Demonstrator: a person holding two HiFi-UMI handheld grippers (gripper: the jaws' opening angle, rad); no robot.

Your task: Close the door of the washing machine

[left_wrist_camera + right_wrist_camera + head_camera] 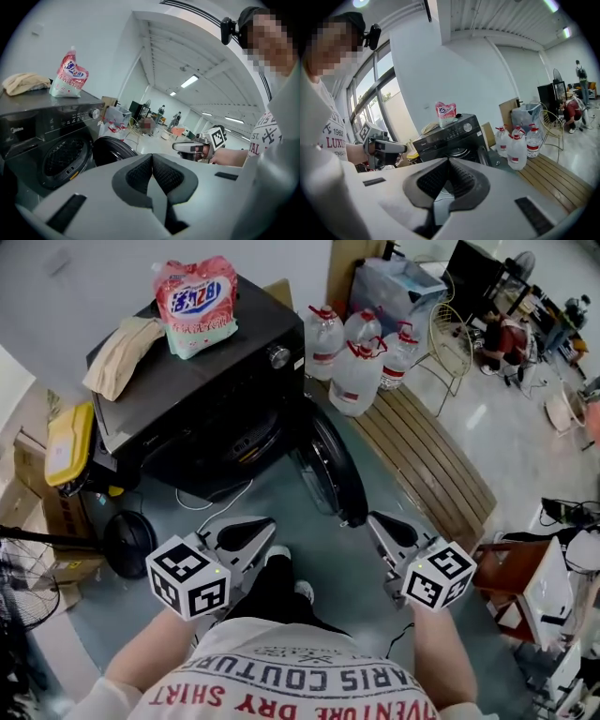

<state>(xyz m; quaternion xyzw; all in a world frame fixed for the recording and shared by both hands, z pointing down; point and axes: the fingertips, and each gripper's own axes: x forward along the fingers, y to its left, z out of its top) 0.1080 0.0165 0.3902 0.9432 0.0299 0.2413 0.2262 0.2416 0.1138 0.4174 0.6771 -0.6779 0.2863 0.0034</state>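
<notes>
The black washing machine (187, 399) stands in front of the person with its round door (330, 470) swung wide open, seen almost edge-on in the head view. The door's free edge points back towards the person, and the drum opening is bare. A pink detergent bag (195, 304) and a folded cloth (122, 352) lie on the machine's top.

The left tool (251, 532) and the right tool (380, 526) are both held low near the body. Each has its jaws together with nothing between them, and neither touches the machine. The right tool sits just beside the door's free edge, so it looks the better placed of the 2.

The step in hand is probably the first contact. It should go well if the shut jaws are laid flat against the door's outer face, out near the free edge and away from the hinge — that gives the most leverage. The push should then follow the door's arc rather than run straight, and finish firmly enough for the latch to catch. The left tool is best kept out of the opening — the water bottles (361, 357) behind the door are not in the way.
</notes>
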